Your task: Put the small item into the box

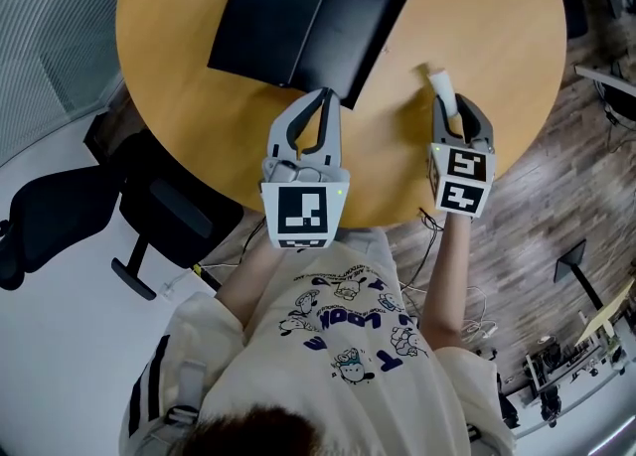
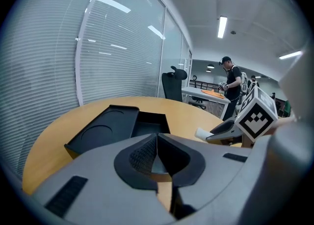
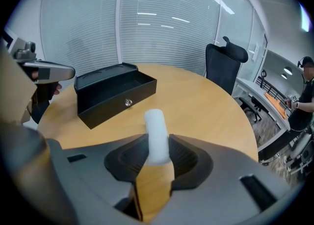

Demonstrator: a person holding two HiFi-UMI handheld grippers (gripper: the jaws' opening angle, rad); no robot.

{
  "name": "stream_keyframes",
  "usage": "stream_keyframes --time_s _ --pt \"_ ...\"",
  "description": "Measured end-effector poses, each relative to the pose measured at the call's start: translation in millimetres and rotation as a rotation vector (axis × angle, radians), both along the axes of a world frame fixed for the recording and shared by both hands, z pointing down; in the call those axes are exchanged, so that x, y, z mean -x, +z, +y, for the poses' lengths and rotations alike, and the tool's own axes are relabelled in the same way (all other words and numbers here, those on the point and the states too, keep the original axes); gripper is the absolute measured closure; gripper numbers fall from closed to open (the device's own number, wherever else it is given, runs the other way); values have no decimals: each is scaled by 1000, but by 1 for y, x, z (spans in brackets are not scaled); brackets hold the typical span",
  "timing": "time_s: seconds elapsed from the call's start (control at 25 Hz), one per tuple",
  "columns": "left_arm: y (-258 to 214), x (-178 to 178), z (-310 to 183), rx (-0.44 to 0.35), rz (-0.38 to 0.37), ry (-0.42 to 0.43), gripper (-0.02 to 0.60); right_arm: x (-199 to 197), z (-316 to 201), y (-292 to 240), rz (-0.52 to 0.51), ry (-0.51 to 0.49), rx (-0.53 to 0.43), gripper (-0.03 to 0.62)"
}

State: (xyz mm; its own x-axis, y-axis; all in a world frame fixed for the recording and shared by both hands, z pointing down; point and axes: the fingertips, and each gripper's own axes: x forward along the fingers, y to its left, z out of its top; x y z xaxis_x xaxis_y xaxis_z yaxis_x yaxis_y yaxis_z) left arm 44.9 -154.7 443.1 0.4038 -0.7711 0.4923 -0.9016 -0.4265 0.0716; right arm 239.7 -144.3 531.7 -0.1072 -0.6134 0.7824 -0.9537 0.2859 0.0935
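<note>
The small item [image 1: 442, 86] is a short white cylinder. My right gripper [image 1: 449, 111] is shut on it: in the right gripper view the white item [image 3: 156, 133] stands up between the two pads, just above the round wooden table [image 1: 477, 17]. The black box [image 1: 353, 7] lies open at the table's far side, left of the item, with its flat lid half [image 1: 273, 17] beside it. My left gripper [image 1: 324, 98] is shut with nothing in it, its tips at the box's near edge. From the left gripper view, the box [image 2: 147, 123] lies ahead and the white item [image 2: 202, 133] to the right.
The table's front edge runs just before the person's body. A black office chair [image 1: 60, 216] stands on the floor at the left, another chair [image 3: 225, 64] behind the table. A person [image 2: 230, 79] stands at desks in the background. Cables lie on the floor at the right.
</note>
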Motion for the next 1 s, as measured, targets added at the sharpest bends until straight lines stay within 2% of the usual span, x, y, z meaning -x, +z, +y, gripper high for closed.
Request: stream_keyframes --time_s 0.44,1.0 --pt "-26 15 -4 -52 16 -52 565 41 -26 -46 -46 -48 -101 451" --pt "-48 48 -2 -103 35 -138 565 109 -44 -71 -90 -162 -147 451"
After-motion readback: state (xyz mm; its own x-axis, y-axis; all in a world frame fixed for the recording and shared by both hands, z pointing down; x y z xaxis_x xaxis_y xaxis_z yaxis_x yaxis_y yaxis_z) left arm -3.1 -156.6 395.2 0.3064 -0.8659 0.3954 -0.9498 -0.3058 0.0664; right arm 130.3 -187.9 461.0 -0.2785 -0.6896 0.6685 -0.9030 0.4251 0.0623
